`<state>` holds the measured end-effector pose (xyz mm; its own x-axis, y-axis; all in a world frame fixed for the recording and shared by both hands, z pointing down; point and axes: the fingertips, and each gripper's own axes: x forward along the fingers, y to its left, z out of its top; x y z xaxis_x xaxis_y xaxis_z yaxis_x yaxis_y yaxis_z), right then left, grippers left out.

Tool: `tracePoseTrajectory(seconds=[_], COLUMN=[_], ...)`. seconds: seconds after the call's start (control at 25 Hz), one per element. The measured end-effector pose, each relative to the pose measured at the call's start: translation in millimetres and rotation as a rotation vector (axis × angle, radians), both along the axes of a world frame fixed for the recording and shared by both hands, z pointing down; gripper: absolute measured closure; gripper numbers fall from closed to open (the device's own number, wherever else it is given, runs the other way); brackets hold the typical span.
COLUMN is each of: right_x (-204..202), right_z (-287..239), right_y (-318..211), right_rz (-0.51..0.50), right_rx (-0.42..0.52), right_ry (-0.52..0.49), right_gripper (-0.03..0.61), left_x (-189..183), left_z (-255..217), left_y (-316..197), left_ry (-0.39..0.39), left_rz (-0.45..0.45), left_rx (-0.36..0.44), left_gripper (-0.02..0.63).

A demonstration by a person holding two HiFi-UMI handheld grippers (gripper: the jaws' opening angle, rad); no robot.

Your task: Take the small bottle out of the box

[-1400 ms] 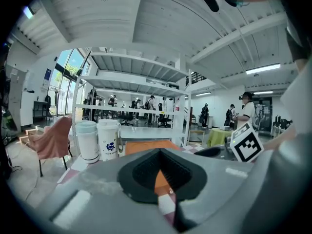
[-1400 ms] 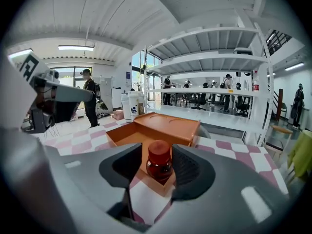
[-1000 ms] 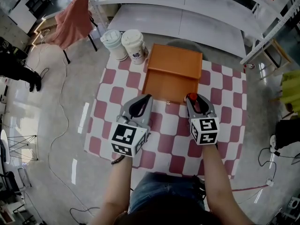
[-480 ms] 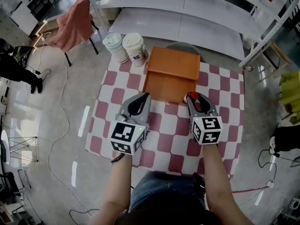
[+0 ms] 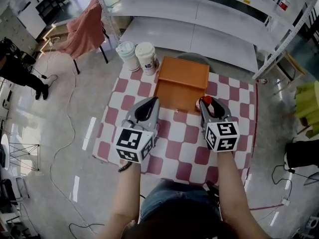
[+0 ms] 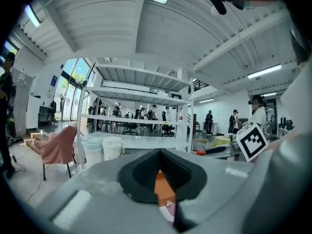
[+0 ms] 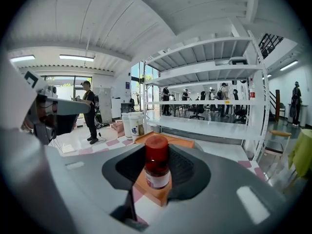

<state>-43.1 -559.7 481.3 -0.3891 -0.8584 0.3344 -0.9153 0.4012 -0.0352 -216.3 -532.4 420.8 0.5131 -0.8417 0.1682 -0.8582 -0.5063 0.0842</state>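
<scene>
The right tool [image 5: 207,104] pinches the small bottle [image 7: 157,163] beside the orange box [image 5: 182,78]; the left tool [image 5: 151,102] is pressed together.

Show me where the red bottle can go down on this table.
Free: the table left of the orange box, in front of the two cups; the strip between box and the table's right edge; the near rows between the left tongs and the right tongs holding the bottle. Crowded: the far left corner, cups beside the box.
</scene>
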Motion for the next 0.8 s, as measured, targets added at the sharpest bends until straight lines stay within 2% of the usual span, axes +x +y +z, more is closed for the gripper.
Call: tracePoseTrajectory(seconds=[0.32,0.52,0.8], right_x=[-5.1,-5.0,4.9], right_z=[-53.1,-96.9,-172.1], right_y=[9.8,23.9,48.9], right_rz=[-0.052,-0.067,-0.038], right_rx=[0.067,0.080,0.217], right_ry=[0.012,-0.040,-0.033], right_gripper=[0.439,0.439,0.439], left_x=[-3.1,-3.2,-4.2], left_z=[-43.5,-68.6,-110.5], left_y=[11.4,21.8,35.1], left_ry=[0.000,-0.004,-0.042], left_rz=[-0.027,-0.038,-0.074], left_rx=[0.076,0.124,0.218], left_gripper=[0.618,0.618,0.618])
